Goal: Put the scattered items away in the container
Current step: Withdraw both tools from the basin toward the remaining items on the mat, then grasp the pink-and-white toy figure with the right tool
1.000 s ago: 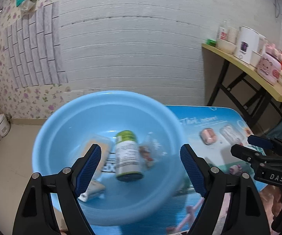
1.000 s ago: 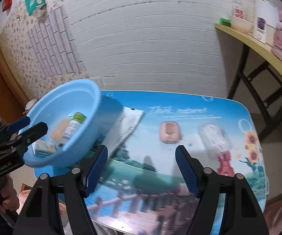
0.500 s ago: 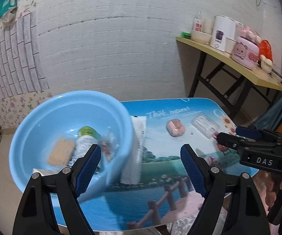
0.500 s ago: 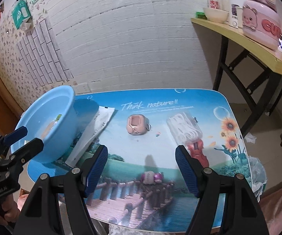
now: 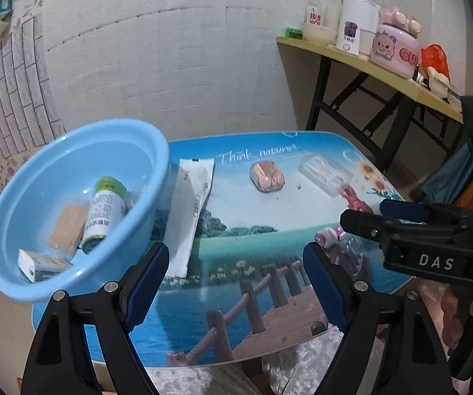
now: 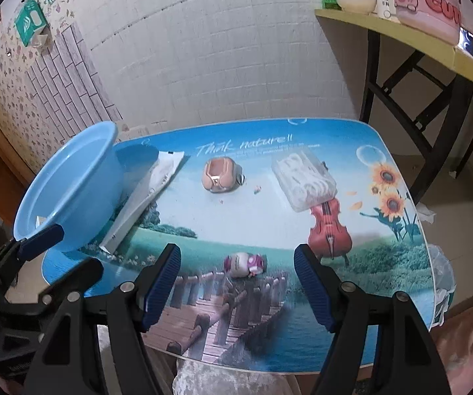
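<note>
Nearest, the left gripper [image 5: 236, 283] and the right gripper [image 6: 236, 286] both hang over the table's [image 6: 351, 329] near edge, jaws wide apart, with nothing between them. Just past the right one, close to that near edge, lies a small pink-and-white toy [image 6: 244, 265] with a clear, hard-to-read piece below it.

Further in, toward the far edge, sit a pink case [image 6: 220, 176] and a clear box of white picks [image 6: 304, 181], well apart from each other. A long white packet [image 6: 144, 197] leans against the blue basin [image 6: 68, 191], which stands at the far left corner with part of it past the table's left edge. It holds a green-capped bottle [image 5: 105, 210], a tan wafer-like pack [image 5: 67, 227] and a small white box [image 5: 42, 265].

The likely risks: the overhanging basin could tip if a gripper knocks its rim, the small rounded toy could slip out of wide jaws, and the leaning packet could slide when the basin is nudged.

The tabletop reads "Think nature!!"; the right gripper's body says "DAS" in the left wrist view. On the side shelf [image 6: 401, 33], a pink pot [image 6: 427, 0] shows "CU…". The bottle's label is too small to read.
</note>
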`<control>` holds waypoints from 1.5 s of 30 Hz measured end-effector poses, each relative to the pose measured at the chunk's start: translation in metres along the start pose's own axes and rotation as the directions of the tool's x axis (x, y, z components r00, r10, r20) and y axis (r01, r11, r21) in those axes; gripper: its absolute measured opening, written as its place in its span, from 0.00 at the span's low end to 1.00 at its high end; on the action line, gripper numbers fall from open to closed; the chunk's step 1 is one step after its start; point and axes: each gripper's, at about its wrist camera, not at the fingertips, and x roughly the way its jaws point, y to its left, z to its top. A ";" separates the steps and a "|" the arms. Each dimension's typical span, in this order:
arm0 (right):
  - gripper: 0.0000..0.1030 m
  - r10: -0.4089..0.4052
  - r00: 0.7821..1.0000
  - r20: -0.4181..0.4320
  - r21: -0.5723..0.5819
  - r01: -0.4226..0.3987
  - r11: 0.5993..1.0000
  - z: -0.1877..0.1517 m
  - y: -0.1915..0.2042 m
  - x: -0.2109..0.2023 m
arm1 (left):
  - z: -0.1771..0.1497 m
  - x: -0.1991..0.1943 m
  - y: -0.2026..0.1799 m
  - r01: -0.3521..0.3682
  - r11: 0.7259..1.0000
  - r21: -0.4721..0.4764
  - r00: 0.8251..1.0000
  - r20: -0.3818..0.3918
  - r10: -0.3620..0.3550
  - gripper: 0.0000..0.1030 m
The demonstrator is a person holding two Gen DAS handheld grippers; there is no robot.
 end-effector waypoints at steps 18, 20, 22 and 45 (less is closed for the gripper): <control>0.71 -0.001 1.000 -0.021 -0.013 0.000 1.000 -0.005 0.009 0.008 | -0.013 0.012 0.019 -0.021 0.998 -0.051 1.000 -0.022 0.020 0.80; 0.71 -0.002 1.000 -0.025 -0.015 0.001 1.000 -0.005 0.010 0.010 | -0.014 0.013 0.021 -0.023 0.998 -0.051 0.999 -0.025 0.022 0.80; 0.71 -0.003 1.000 -0.031 -0.017 0.003 1.000 -0.006 0.011 0.012 | -0.016 0.014 0.024 -0.023 0.998 -0.054 0.999 -0.027 0.021 0.80; 0.71 -0.047 0.997 -0.066 -0.056 0.043 0.998 -0.017 0.011 0.050 | -0.018 0.044 0.040 -0.014 0.997 -0.079 0.999 -0.049 0.011 0.80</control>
